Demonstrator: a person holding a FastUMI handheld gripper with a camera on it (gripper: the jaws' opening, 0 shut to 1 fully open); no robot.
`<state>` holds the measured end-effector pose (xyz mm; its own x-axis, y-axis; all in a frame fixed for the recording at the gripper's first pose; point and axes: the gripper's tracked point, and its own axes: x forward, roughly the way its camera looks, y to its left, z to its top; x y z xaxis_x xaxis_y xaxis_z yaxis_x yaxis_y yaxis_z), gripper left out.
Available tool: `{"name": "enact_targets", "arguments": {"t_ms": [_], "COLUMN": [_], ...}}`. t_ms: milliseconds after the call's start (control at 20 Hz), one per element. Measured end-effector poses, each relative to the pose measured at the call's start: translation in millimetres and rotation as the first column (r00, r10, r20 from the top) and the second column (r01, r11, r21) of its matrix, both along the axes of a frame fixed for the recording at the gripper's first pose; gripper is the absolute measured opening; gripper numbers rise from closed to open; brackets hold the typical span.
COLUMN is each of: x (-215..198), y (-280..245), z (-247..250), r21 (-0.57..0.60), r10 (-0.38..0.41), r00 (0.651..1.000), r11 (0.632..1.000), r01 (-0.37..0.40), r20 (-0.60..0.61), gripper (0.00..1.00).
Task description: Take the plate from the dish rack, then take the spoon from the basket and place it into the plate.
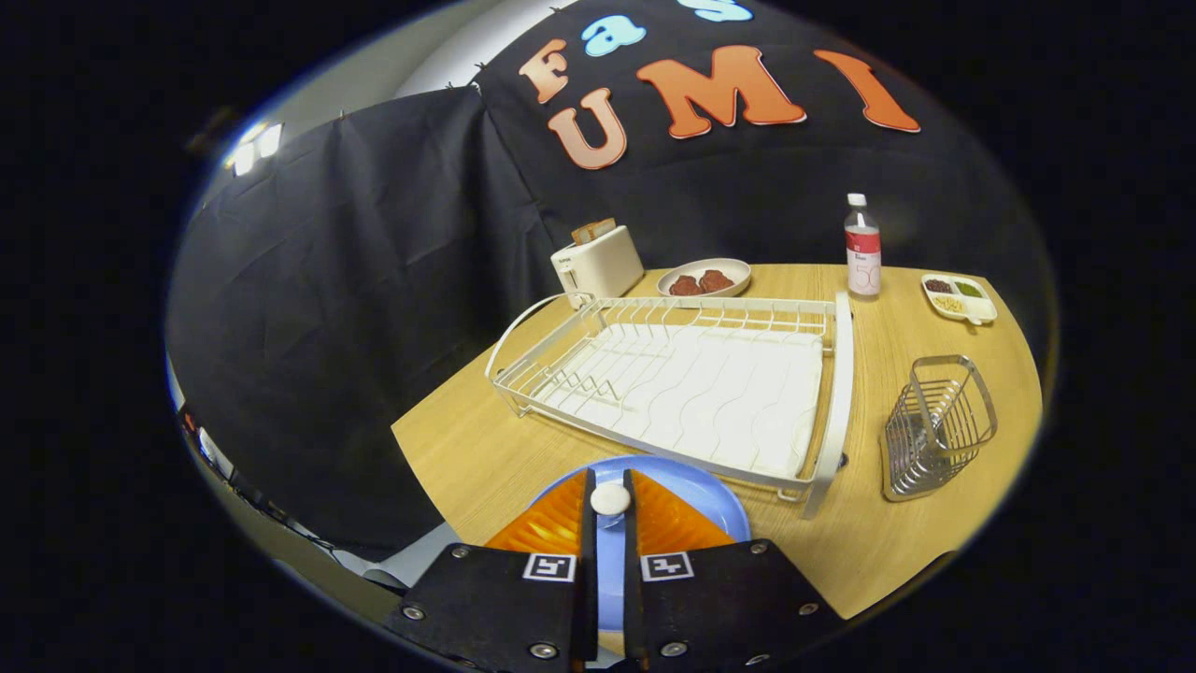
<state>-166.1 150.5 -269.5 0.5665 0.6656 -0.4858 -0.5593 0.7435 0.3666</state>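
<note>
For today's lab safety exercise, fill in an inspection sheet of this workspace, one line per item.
Surface: wooden table, dry.
Job's things: blue plate on the table in front of the empty dish rack; spoon between the fingers above the plate; wire basket right of the rack.
Clutter: toaster, food bowl, bottle, snack tray behind the rack.
Gripper: shut on the spoon.
Cables: nothing seen.
Surroundings: black cloth wall.

Pretty dim booth overall, but the wooden table [934,523] is evenly lit and sharp. A bright lamp [254,148] blows out at about 10 o'clock. Heavy fisheye bend: the dish rack [841,374] bows and edges smear. Soft short shadows sit under the wire basket [937,427]. The gripper [609,509] looks slightly soft.
</note>
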Motion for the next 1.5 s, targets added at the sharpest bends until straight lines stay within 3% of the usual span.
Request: {"name": "enact_targets", "arguments": {"t_ms": [200,700,900,1100,1350,1500], "x": [-10,-33,-27,-8,27,47], "y": [-12,-31,-36,-42,-52,-62], "z": [-13,-65,-57,-21,59,110], "r21": [-0.017,-0.182,-0.199,-0.15,-0.07,-0.044], "r10": [-0.035,-0.044,-0.07,-0.135,-0.215,-0.259], "r00": [0.998,0.989,0.989,0.986,0.974,0.949], "r11": [0.999,0.983,0.979,0.981,0.973,0.962], "r01": [0.034,0.018,0.043,0.12,0.22,0.271], "r20": [-0.046,-0.143,-0.132,-0.094,0.066,0.181], "gripper": [0.11,0.22,0.28,0.45,0.61,0.72]}}
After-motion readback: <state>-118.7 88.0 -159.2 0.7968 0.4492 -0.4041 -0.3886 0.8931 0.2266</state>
